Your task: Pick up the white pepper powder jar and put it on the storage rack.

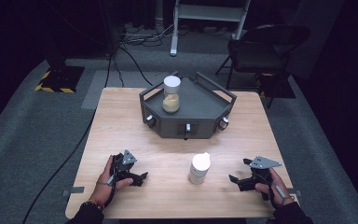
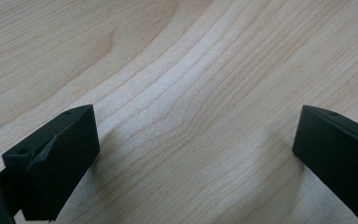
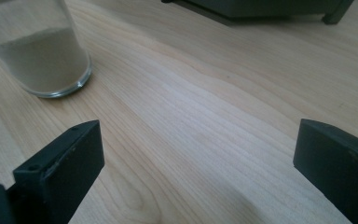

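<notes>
Your left gripper [image 1: 141,178] resting low on the pale wooden table [image 1: 121,126], jaws spread wide and empty, your right gripper [image 1: 239,178] likewise agape, a white-lidded glass jar of pale powder [image 1: 199,168] upright between them, a second white-lidded jar of tan powder [image 1: 171,94] standing on the dark grey angular tray [image 1: 200,100] at the far side.

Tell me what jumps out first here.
A dark angular tray sits at the table's far middle, with a white-lidded jar of tan powder standing inside it. A second jar stands on the near table, between the open left tongs and right tongs.
</notes>
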A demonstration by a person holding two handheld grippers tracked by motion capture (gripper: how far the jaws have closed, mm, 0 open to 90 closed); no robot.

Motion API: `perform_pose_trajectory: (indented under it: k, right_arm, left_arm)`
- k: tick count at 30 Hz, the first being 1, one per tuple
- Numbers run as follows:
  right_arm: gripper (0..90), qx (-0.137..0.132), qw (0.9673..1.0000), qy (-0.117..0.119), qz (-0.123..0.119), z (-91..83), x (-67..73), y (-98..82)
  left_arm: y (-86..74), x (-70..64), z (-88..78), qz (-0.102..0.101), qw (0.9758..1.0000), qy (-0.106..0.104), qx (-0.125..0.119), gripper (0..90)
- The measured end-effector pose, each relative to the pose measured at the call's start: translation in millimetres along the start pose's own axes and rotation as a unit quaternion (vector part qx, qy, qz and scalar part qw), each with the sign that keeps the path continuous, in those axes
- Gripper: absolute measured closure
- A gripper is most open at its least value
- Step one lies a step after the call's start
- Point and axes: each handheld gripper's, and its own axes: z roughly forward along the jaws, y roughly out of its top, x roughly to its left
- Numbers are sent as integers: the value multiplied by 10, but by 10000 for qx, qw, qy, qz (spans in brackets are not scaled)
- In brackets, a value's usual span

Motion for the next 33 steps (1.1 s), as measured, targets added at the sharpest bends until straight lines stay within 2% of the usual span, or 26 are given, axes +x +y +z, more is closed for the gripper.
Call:
perform_pose_trajectory:
  k: [7, 17, 33]
  right_arm:
    - [15, -206, 9997, 142, -74, -31, 34, 6]
    - [17, -422, 9988, 227, 21, 5, 122, -32]
    - [17, -508, 9982, 320, -88, 163, 292, 12]
  left_arm:
    - [0, 1, 0, 2, 10000, -3, -1, 0]
    - [0, 2, 0, 3, 10000, -3, 0, 0]
    - [0, 3, 2, 6, 10000, -8, -4, 0]
